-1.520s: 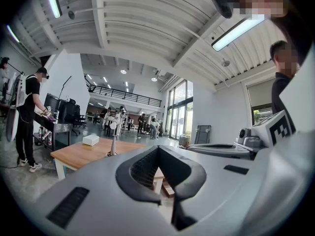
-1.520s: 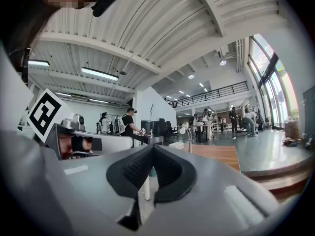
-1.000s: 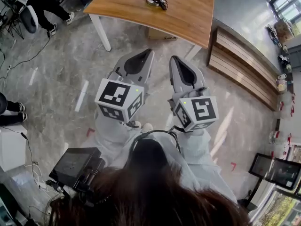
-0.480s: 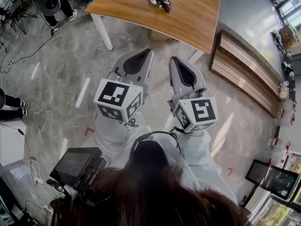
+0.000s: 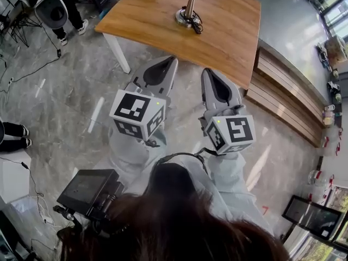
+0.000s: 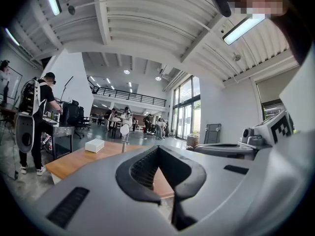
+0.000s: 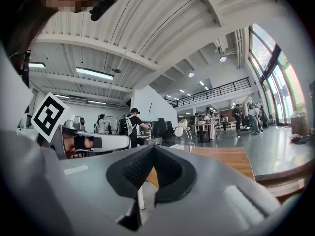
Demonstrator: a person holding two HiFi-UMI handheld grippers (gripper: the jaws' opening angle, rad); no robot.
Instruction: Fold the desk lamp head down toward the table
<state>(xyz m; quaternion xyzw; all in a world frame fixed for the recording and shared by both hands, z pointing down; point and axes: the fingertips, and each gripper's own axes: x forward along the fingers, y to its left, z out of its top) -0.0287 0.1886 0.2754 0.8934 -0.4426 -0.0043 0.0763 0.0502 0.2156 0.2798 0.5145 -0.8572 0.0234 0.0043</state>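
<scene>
Left gripper [image 5: 171, 61], right gripper [image 5: 209, 71] clenched empty; head view: desk lamp [image 5: 188, 11] base on table [image 5: 228, 34]; gripper views: lamp head [image 7: 179, 131] raised.

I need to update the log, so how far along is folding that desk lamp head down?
Done: nothing yet. The desk lamp stands on the wooden table with the lamp head raised. In hand: nothing. The left claw and right claw are both shut and empty, over the floor short of the table. Left: reach the lamp, grip its head and fold it down.
</scene>
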